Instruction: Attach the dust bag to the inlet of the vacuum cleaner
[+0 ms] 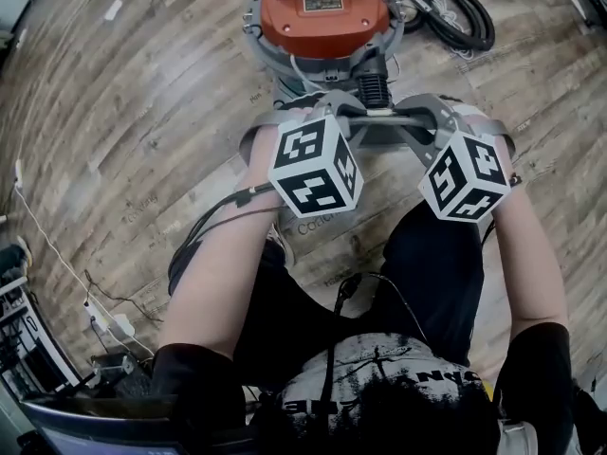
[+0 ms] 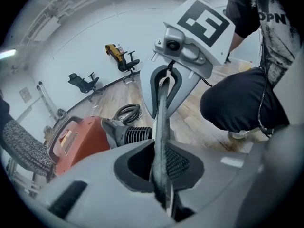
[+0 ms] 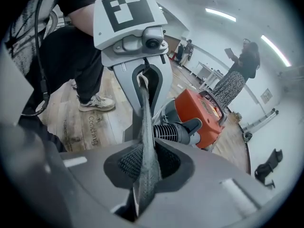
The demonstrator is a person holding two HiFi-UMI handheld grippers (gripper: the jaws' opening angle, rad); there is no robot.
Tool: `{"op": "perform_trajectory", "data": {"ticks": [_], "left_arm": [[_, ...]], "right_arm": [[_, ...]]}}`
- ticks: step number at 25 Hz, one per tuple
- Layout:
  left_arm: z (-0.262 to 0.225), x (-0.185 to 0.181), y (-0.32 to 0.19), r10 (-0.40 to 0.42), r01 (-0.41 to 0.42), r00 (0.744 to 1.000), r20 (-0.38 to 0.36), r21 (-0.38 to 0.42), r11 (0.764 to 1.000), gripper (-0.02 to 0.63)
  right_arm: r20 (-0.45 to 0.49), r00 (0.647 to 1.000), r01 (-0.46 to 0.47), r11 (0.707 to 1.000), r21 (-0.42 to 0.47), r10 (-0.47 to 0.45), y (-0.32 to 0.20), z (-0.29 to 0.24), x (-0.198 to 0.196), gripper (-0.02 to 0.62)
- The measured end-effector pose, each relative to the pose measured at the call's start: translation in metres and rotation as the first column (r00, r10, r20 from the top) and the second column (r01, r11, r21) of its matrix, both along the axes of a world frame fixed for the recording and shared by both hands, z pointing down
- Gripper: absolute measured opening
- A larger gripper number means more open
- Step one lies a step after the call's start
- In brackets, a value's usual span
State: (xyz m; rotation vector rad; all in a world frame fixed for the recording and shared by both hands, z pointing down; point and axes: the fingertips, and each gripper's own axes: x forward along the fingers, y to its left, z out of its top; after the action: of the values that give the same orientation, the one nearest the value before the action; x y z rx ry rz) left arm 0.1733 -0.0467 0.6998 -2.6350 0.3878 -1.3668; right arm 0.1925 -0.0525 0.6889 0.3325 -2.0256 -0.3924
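Edges of dust bag (image 2: 160, 122) pinched by left gripper (image 2: 163, 172), right gripper (image 3: 145, 171).

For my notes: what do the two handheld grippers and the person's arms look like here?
The left gripper and right gripper each have a grey body, black textured pads and a white cube of black square markers. A black cable trails from the left one. The person wears black short sleeves.

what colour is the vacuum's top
Orange-red. The vacuum shows best in the head view.
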Motion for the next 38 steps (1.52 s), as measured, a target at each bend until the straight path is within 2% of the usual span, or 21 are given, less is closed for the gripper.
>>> {"op": "perform_trajectory", "data": {"ticks": [10, 20, 24, 28, 38], "left_arm": [[0.015, -0.003, -0.006, -0.002, 0.003, 0.999, 0.044, -0.027, 1.0, 0.031], [0.014, 0.004, -0.006, -0.01, 0.009, 1.0, -0.013, -0.047, 0.999, 0.031], [0.018, 0.004, -0.007, 0.005, -0.004, 1.0, 0.017, -0.055, 0.999, 0.031], [0.014, 0.003, -0.007, -0.004, 0.005, 1.0, 0.011, -0.054, 0.999, 0.031], [0.023, -0.004, -0.014, -0.031, 0.031, 0.998, 0.061, -0.008, 0.999, 0.031]], "right_arm": [[-0.042, 0.999, 0.006, 1.0, -0.002, -0.006, -0.005, 0.013, -0.003, 0.04], [-0.14, 0.989, 0.045, 0.999, 0.025, -0.041, -0.005, 0.003, 0.002, 0.043], [-0.184, 0.981, 0.068, 0.997, 0.046, -0.058, -0.004, 0.0, -0.001, 0.044], [-0.148, 0.988, 0.062, 0.997, 0.051, -0.054, -0.004, -0.004, -0.002, 0.046], [-0.09, 0.996, 0.008, 0.998, 0.068, -0.002, -0.011, 0.016, -0.006, 0.043]]}}
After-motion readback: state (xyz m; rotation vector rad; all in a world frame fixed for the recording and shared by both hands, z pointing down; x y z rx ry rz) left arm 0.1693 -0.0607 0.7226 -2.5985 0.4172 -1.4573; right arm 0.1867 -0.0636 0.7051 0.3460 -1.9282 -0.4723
